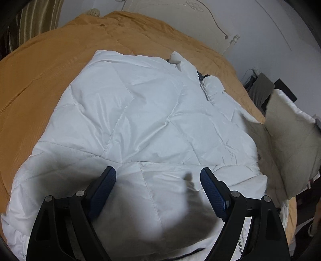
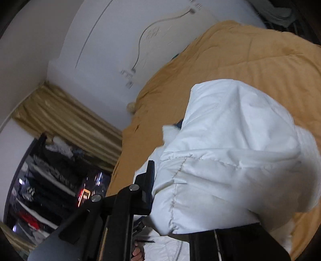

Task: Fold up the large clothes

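Observation:
A white quilted puffer jacket (image 1: 140, 112) lies spread on the orange bedspread (image 1: 36, 76), collar and zipper at the far right. My left gripper (image 1: 158, 176) is open just above the jacket's near part, jaws wide apart and empty. In the right wrist view, my right gripper (image 2: 170, 192) is shut on a lifted fold of the same jacket (image 2: 230, 160), which bulges over the jaws and hides the right finger. The raised part with its pale lining (image 1: 289, 152) shows at the right edge of the left wrist view.
The white headboard (image 1: 200, 18) stands at the far end of the bed. Striped gold curtains (image 2: 66, 124) hang beside it. An open wardrobe with hanging clothes (image 2: 44, 190) is left of the bed. Dark items (image 1: 262, 86) sit by the bed's right side.

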